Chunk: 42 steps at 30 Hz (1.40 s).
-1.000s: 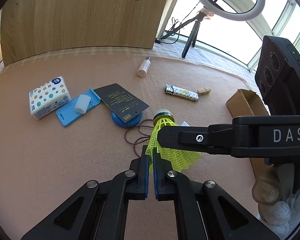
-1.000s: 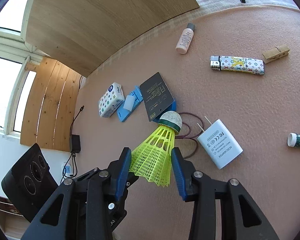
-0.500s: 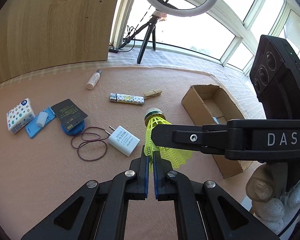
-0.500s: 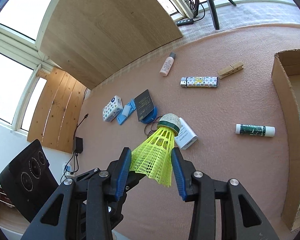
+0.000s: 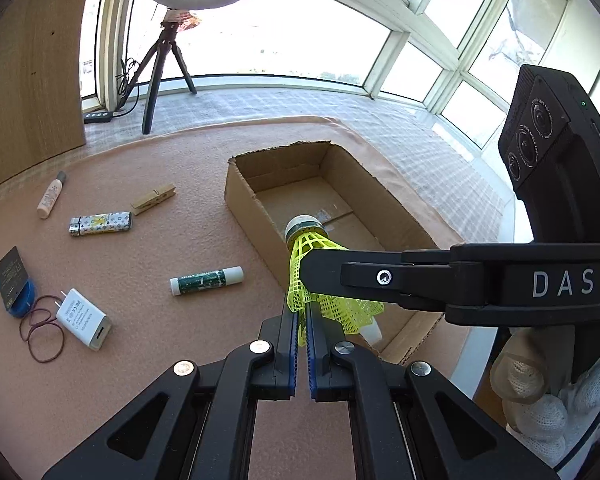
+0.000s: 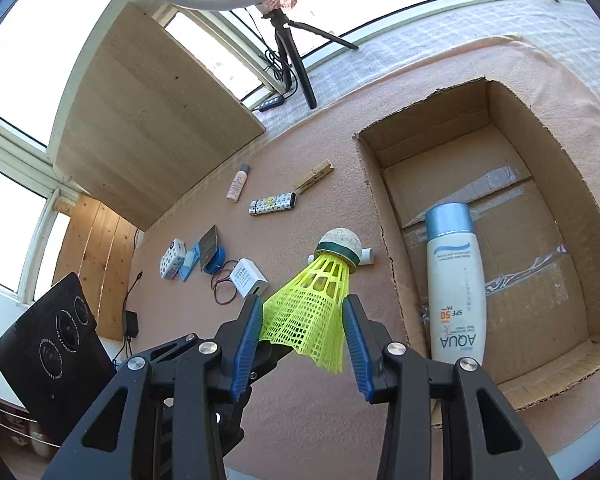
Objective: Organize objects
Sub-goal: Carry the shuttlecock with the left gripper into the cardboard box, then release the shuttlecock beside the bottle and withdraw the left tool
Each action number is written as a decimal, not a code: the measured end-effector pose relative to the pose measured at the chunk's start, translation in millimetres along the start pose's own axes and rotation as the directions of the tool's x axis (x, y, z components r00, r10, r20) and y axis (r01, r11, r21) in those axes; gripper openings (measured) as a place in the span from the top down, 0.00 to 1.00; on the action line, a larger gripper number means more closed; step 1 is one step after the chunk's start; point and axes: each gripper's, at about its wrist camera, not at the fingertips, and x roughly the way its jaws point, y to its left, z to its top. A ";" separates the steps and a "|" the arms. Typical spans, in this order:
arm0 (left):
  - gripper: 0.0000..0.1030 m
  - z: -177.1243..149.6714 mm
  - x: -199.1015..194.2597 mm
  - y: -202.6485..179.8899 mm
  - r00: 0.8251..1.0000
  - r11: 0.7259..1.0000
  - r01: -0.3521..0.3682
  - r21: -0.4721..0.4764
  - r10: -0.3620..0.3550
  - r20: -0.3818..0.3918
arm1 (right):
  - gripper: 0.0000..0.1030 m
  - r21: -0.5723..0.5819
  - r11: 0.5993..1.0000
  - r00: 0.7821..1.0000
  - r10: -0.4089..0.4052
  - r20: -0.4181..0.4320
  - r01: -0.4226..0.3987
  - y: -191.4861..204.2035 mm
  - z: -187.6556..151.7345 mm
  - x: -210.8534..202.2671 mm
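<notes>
A yellow plastic shuttlecock [image 6: 320, 300] with a cork tip is held in the air by both grippers. My left gripper [image 5: 302, 312] is shut on the edge of its skirt [image 5: 300, 276]. My right gripper [image 6: 304, 320] grips the skirt from both sides; its black finger [image 5: 380, 280] crosses the left wrist view. The shuttlecock hangs over the left wall of an open cardboard box [image 5: 248, 196], which also shows in the right wrist view [image 6: 388, 264]. A white sunscreen bottle [image 6: 456, 288] lies inside the box.
On the pink mat [image 5: 160, 248] lie a green-white tube [image 5: 206, 280], a white charger [image 5: 84, 318], rubber bands [image 5: 44, 336], a patterned lighter [image 5: 100, 224], a clothespin [image 5: 154, 198], a small pink bottle [image 5: 51, 199] and a dark card on blue items [image 5: 12, 280]. A ring-light tripod [image 5: 164, 68] stands behind.
Both grippers carried the shuttlecock up off the mat and rightward, from above the rubber bands to over the cardboard box's left wall. The grips have not changed.
</notes>
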 end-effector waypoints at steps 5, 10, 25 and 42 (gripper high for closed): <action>0.97 8.9 25.1 -33.4 0.999 0.999 0.027 0.043 -0.026 -0.020 | 0.63 0.037 0.999 0.999 -0.031 0.032 0.030 -31.4 2.2 -20.5; 0.97 13.0 42.4 -55.8 0.998 0.997 0.046 0.070 -0.043 -0.035 | 0.63 0.068 0.996 0.997 -0.052 0.053 0.049 -56.2 6.5 -34.4; 0.33 19.0 58.4 -65.5 0.998 0.997 0.019 0.076 -0.015 -0.057 | 0.43 0.082 0.990 0.989 -0.121 0.090 0.113 -80.7 12.3 -49.3; 0.33 13.4 33.2 -45.7 0.999 0.998 -0.005 0.064 0.007 -0.034 | 0.36 0.040 0.990 0.984 -0.141 0.108 0.137 -62.2 8.7 -45.3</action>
